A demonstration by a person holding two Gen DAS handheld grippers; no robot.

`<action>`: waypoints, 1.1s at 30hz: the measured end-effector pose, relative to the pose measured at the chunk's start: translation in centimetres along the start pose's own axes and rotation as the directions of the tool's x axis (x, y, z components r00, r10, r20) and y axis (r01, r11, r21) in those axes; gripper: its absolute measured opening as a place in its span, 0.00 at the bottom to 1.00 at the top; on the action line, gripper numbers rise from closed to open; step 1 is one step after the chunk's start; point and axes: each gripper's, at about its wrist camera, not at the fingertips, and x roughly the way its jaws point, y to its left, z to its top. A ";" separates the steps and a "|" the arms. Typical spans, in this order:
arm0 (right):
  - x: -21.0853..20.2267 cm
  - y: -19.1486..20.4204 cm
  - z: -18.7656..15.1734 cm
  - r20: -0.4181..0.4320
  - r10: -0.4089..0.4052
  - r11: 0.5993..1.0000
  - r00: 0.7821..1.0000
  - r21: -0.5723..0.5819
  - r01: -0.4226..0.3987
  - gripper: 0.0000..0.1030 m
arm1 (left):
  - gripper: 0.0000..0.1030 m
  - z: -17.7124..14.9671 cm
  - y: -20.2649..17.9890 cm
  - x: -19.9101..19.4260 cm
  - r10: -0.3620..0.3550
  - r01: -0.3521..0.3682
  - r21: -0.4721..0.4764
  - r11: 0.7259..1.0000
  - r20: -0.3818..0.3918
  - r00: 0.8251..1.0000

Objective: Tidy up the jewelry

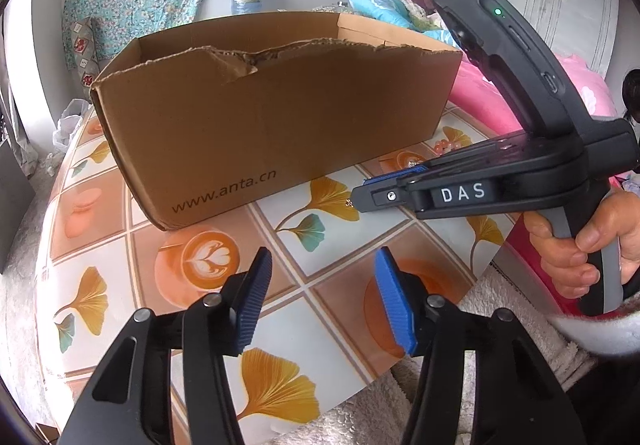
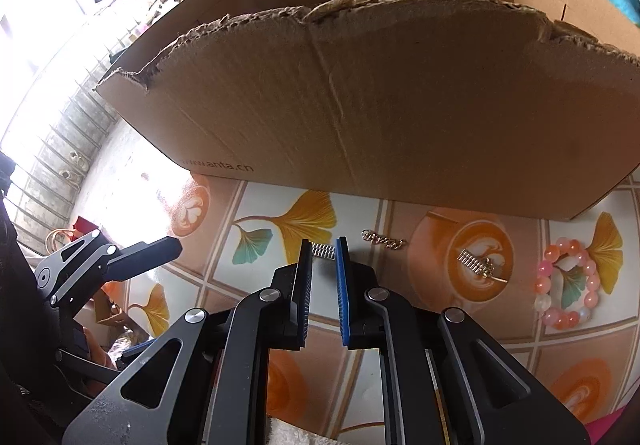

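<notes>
Blue pads of my right gripper (image 2: pixel 324 245) pinch the small spring clip (image 2: pixel 323 250) on the tablecloth (image 2: pixel 360 213), so I lift straight toward the box (image 2: pixel 400 105), left gripper (image 1: pixel 320 297) parted, empty.

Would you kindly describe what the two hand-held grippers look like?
Both are black linkage frames with silver pivot pins and ribbed blue pads. The left hand-held gripper shows these; the right hand-held gripper adds white "DAS" lettering, a grey-striped handle and a green indicator light.
</notes>
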 end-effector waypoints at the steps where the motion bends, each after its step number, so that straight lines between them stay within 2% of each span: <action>1: 0.0 0.1 0.0 -0.001 0.001 1.000 1.000 0.001 -0.001 0.10 | 0.49 0.0 0.0 0.1 -0.008 0.008 0.000 1.000 -0.001 1.000; 9: 0.4 -0.5 0.3 0.018 0.000 1.000 1.000 0.013 0.000 0.10 | 0.47 0.4 -0.1 0.9 -0.023 0.023 0.015 1.000 -0.022 0.999; 18: 0.5 -0.3 -0.4 0.018 0.066 0.998 0.998 0.013 -0.066 0.10 | 0.47 1.0 -0.3 1.6 0.004 -0.003 0.021 1.000 -0.035 0.999; 23: 0.3 -0.4 -0.2 0.040 0.077 0.997 0.996 0.027 -0.078 0.11 | 0.47 1.1 -0.6 1.8 0.023 -0.022 0.035 0.999 -0.038 0.999; 33: 0.4 -0.5 -1.4 0.030 0.187 0.981 0.982 0.054 -0.189 0.15 | 0.47 0.9 -1.0 2.2 0.025 -0.023 0.033 0.999 -0.065 0.998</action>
